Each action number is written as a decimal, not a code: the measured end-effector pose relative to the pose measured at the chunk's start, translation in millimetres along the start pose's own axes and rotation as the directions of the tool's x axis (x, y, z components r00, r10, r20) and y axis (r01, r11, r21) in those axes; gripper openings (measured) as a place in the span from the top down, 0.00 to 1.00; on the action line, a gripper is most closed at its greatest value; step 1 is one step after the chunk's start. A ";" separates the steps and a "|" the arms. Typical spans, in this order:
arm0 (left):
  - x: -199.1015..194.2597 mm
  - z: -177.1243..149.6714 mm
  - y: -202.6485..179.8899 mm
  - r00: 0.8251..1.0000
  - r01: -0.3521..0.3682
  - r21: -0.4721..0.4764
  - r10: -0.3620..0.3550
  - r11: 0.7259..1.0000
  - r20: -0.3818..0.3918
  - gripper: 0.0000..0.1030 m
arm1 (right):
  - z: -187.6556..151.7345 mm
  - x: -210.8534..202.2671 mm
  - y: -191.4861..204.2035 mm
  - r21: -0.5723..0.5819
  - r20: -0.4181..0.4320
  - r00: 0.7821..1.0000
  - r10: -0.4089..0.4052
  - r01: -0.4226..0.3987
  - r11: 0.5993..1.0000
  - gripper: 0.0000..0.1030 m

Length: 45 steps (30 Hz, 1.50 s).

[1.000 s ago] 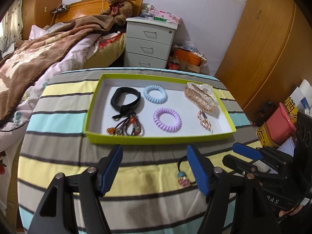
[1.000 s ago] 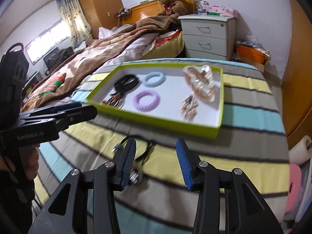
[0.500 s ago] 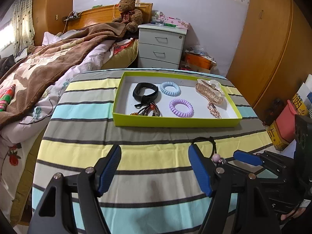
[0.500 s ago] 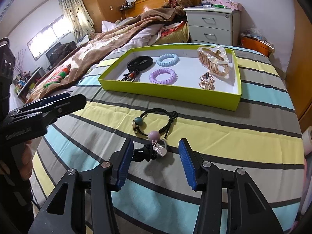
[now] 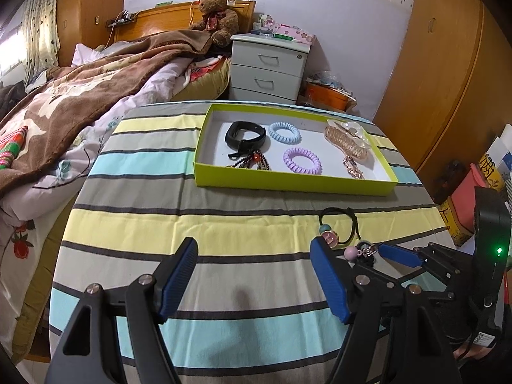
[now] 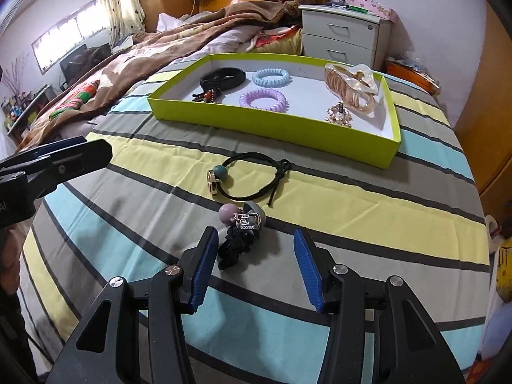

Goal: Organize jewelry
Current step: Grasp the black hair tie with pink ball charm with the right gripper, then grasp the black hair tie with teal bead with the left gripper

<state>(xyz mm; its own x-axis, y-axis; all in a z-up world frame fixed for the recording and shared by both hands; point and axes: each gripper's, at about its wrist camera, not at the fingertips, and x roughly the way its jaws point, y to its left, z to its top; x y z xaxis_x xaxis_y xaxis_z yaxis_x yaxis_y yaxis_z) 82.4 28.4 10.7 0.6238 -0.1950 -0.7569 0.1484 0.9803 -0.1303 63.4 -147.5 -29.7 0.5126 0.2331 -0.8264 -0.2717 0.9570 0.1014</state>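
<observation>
A black scrunchie (image 6: 238, 246) with a mauve bead and a small metal charm lies on the striped surface (image 6: 352, 201), between the blue pads of the right claw (image 6: 256, 270) but untouched by either — its jaws stand wide apart. Its dark folds blur together, so the shape is hard to read. In the left wrist view only its bead and charm show (image 5: 360, 251); the rest is hidden behind that claw's right finger.

At 12 o'clock from the scrunchie, just beyond it, lies a black hair tie (image 6: 249, 176) with a teal bead, a gold disc and a knot; whether the two touch is unclear.

Farther toward 12 sits the green tray (image 6: 272, 128), holding a black band (image 6: 224, 76), a beaded string (image 6: 208, 96) partly hidden by the near wall, a blue coil tie (image 6: 271, 76), a purple coil tie (image 6: 263, 99), a clear hair clip (image 6: 350, 86) and a gold ornament (image 6: 339, 116) too small to make out.

The left claw (image 5: 254, 280) hangs open over bare stripes; from the right wrist camera it shows only as an edge-on tip (image 6: 73, 152) at 9 o'clock.
</observation>
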 end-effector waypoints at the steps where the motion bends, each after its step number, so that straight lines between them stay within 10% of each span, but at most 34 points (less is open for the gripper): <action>1: 0.3 -0.7 0.7 1.000 0.002 -0.003 -0.002 1.000 -0.002 0.28 | -0.4 -0.3 -0.7 -0.001 0.002 1.000 -0.003 0.003 1.000 0.51; 12: 5.4 -8.2 0.4 0.999 0.025 -0.021 -0.025 0.999 -0.032 0.28 | 4.0 5.4 10.1 -0.033 0.021 1.000 -0.012 0.013 0.999 0.51; 21: 11.8 -8.6 -3.9 0.997 0.054 -0.030 -0.056 0.998 -0.055 0.28 | 0.1 0.8 1.3 -0.001 0.041 0.999 -0.010 0.010 1.000 0.83; 45: 54.8 6.2 -62.6 0.990 0.079 0.004 -0.078 0.997 -0.118 0.28 | -22.9 -44.9 -55.0 0.133 0.142 0.990 -0.027 0.008 0.991 0.83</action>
<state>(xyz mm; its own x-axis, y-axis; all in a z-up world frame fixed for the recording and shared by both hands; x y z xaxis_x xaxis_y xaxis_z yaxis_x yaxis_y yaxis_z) 112.0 -43.8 -18.6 0.5152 -0.2654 -0.8149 0.2004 0.9618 -0.1865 36.7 -214.6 -10.9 0.6301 0.2289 -0.7421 -0.1565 0.9734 0.1673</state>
